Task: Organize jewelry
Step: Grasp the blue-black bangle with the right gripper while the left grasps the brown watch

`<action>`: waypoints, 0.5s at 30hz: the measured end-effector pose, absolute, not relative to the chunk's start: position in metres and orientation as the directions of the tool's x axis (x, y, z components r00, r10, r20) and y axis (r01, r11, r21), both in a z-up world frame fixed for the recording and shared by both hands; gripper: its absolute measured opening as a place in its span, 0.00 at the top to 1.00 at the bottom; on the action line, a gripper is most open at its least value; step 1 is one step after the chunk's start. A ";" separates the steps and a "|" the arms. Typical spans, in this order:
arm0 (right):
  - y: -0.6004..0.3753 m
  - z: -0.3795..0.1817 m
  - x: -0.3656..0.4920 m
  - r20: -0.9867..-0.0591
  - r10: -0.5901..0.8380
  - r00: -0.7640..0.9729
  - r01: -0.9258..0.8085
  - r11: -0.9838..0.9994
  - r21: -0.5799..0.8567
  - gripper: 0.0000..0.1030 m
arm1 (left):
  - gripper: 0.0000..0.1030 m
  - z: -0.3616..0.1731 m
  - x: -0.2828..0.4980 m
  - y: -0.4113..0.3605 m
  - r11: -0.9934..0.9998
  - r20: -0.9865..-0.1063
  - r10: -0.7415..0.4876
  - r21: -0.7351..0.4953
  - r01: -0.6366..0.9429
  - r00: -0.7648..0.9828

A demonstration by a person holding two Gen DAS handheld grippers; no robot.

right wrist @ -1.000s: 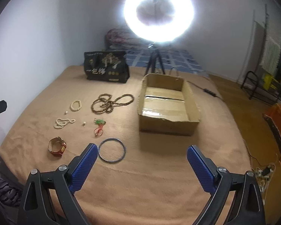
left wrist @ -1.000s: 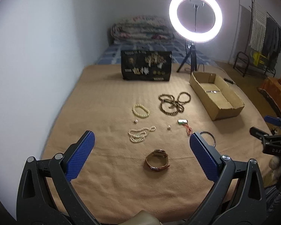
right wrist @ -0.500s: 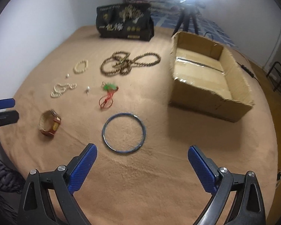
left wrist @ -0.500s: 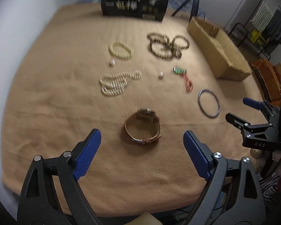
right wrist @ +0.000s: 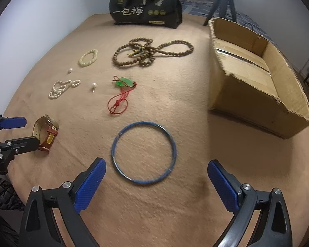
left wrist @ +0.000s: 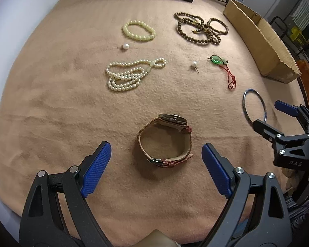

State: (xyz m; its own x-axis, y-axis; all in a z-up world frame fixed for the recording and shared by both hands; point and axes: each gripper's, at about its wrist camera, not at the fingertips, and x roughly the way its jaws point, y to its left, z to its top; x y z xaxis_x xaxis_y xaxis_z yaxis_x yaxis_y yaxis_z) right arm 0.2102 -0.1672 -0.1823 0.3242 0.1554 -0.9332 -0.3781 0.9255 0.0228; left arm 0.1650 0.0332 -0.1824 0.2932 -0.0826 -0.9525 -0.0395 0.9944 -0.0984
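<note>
A brown-strapped watch (left wrist: 173, 120) lies on the tan blanket between the fingers of my left gripper (left wrist: 155, 145), which is open and not touching it. A blue bangle (right wrist: 143, 122) lies flat just ahead of my right gripper (right wrist: 156, 161), also open, with its near rim between the fingertips. Farther out lie a pearl necklace (left wrist: 125, 76), a cream bead bracelet (left wrist: 124, 29), a brown bead string (right wrist: 146, 53), a green pendant on red cord (right wrist: 123, 82) and two loose pearl studs (left wrist: 194, 63).
An open cardboard box (right wrist: 257, 94) stands on the right of the blanket. A black printed bag (right wrist: 144, 6) stands at the far edge, with a tripod behind it. The blanket's near edge drops off just below both grippers.
Both grippers came down toward the blanket and tipped steeply downward. The watch now sits between the left fingers and the bangle just ahead of the right ones. The left jaws narrowed slightly.
</note>
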 end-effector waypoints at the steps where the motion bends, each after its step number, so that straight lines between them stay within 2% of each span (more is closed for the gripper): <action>1: -0.165 -0.185 0.211 -0.936 0.155 0.317 -0.382 0.924 0.024 0.03 | 0.11 -0.186 0.166 0.033 0.995 -0.956 -0.081 -0.096 -0.039 0.283; 12: -0.156 -0.201 0.220 -0.956 0.113 0.272 -0.397 0.918 -0.005 0.02 | 0.11 -0.204 0.171 0.038 0.992 -0.967 -0.082 -0.102 -0.073 0.241; 15: -0.154 -0.202 0.220 -0.960 0.103 0.261 -0.408 0.913 -0.012 0.04 | 0.20 -0.205 0.172 0.036 0.991 -0.967 -0.092 -0.112 -0.072 0.236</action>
State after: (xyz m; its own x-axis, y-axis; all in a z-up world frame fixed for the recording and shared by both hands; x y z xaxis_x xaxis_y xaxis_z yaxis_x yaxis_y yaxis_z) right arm 0.2201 -0.1538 -0.2019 0.2608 0.1034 -0.9598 -0.4077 0.9130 -0.0124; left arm 0.1720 0.0357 -0.2052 0.2362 -0.0922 -0.9673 -0.0717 0.9911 -0.1120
